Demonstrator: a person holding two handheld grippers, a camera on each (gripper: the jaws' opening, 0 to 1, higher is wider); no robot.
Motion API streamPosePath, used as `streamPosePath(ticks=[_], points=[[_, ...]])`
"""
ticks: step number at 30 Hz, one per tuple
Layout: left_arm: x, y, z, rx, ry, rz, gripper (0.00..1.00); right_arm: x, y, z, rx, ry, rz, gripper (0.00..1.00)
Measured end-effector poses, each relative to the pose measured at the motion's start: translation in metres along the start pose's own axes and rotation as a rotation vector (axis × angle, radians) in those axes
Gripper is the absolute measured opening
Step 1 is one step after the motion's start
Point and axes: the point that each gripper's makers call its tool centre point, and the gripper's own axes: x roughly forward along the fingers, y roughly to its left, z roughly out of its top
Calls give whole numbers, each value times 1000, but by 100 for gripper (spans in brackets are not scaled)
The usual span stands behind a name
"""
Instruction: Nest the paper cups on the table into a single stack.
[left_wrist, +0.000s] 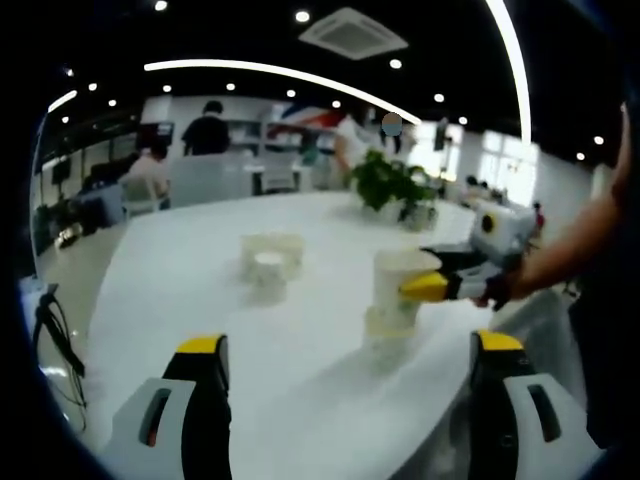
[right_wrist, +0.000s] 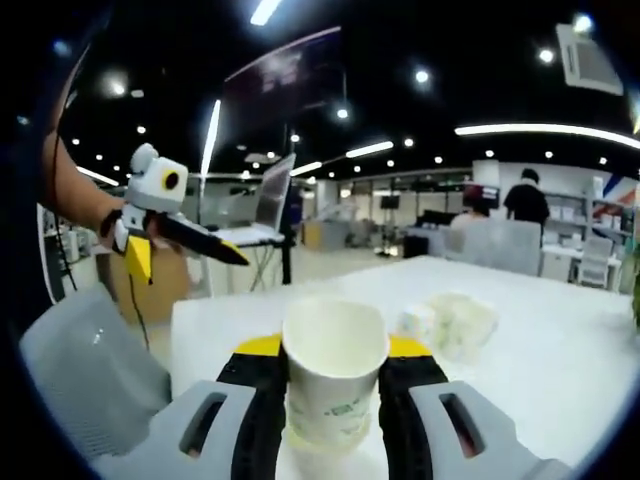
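My right gripper is shut on an upright white paper cup with a green print low on its side. In the left gripper view that right gripper comes in from the right with the held cup, which sits in or just above a second cup standing on the white table. A small cluster of other cups rests further back on the table; they appear as cups past the held one. My left gripper is open and holds nothing, on the near side of the cups, and appears raised at the upper left as the left gripper.
A potted plant stands at the table's far end. Grey chairs flank the table's edge. Cables hang by the left edge. People, desks and a laptop stand fill the background.
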Motion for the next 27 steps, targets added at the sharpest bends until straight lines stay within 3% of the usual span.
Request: streamPosePath(ticks=[19, 27], points=[[-2, 1, -1, -3, 5, 0, 99, 5, 6, -38, -1, 103, 6, 34], [-1, 2, -1, -10, 4, 2, 99, 4, 8, -54, -7, 162, 11, 39]])
